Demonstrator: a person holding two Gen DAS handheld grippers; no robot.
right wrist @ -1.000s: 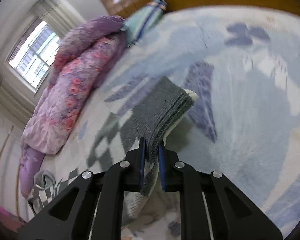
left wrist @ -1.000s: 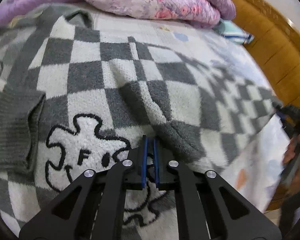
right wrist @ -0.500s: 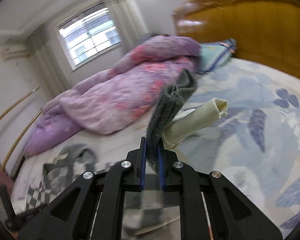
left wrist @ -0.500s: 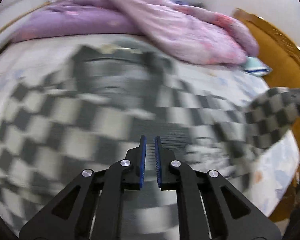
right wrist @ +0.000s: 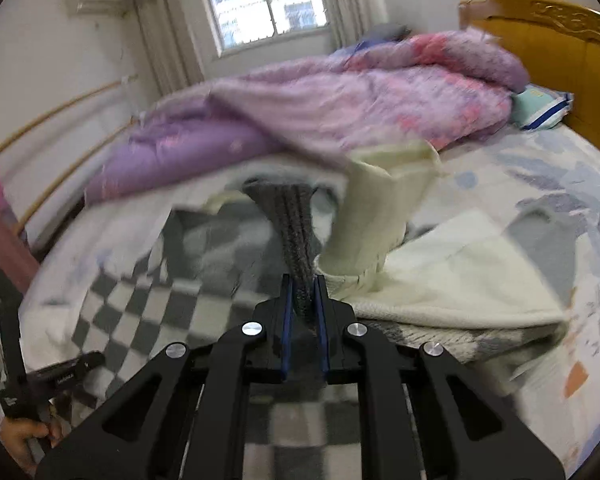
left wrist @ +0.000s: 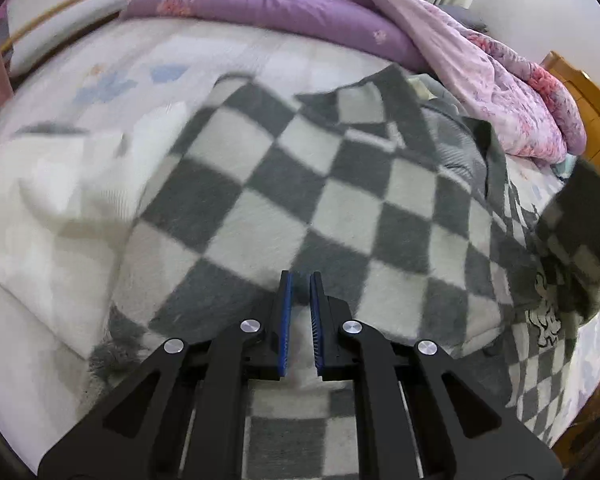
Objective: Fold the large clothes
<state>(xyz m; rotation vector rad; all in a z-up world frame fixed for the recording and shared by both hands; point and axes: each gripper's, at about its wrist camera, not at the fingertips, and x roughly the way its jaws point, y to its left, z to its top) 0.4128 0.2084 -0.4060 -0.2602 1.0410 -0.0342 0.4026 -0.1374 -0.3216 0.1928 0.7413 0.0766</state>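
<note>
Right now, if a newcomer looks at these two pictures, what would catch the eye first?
First the big grey and white checkered sweater, spread over the bed and filling the left wrist view. Next the right gripper, shut on the sweater's grey ribbed edge, with a cream sleeve standing up just beside it. Behind them a purple and pink quilt lies heaped along the bed's far side.

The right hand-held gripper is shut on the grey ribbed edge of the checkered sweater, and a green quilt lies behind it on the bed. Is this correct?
Not quite: the quilt is purple and pink, not green, as the right wrist view shows. The rest holds: the right hand-held gripper is shut on the sweater's grey ribbed edge.
</note>
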